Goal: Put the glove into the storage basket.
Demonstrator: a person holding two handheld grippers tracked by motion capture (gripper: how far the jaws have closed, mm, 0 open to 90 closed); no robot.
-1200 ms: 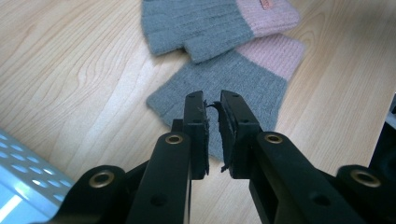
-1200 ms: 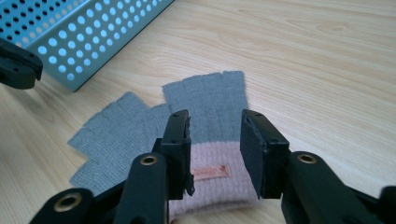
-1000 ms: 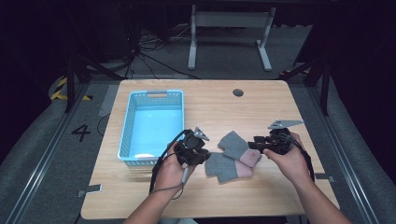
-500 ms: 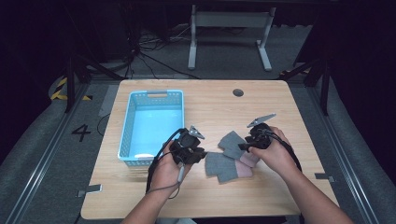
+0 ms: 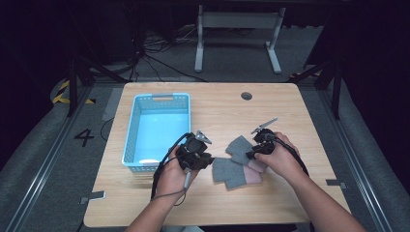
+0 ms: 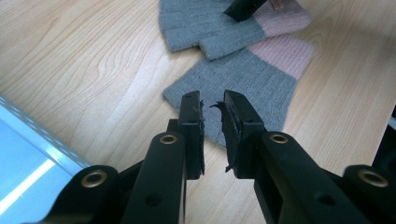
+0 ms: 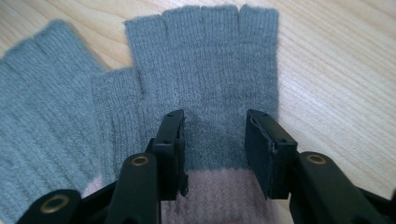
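Gloves (image 5: 239, 162) mid-table, basket (image 5: 157, 130) left, edges distant

A light-blue plastic basket (image 5: 157, 130) with latticed walls stands on the left half of the wooden table (image 5: 290, 104), its long side running away from the viewer; nothing lies in it, and a handle slot shows in its far wall. A small dark round grommet (image 5: 246, 95) sits in the tabletop near the upper middle of the high view. Beyond the table's far edge, the white legs of a stand (image 5: 237, 41) rest on grey floor, with black cables (image 5: 145, 53) tangled at the upper left. A painted number 4 (image 5: 84, 137) marks the floor at the left, near yellow-black hazard tape (image 5: 62, 92).
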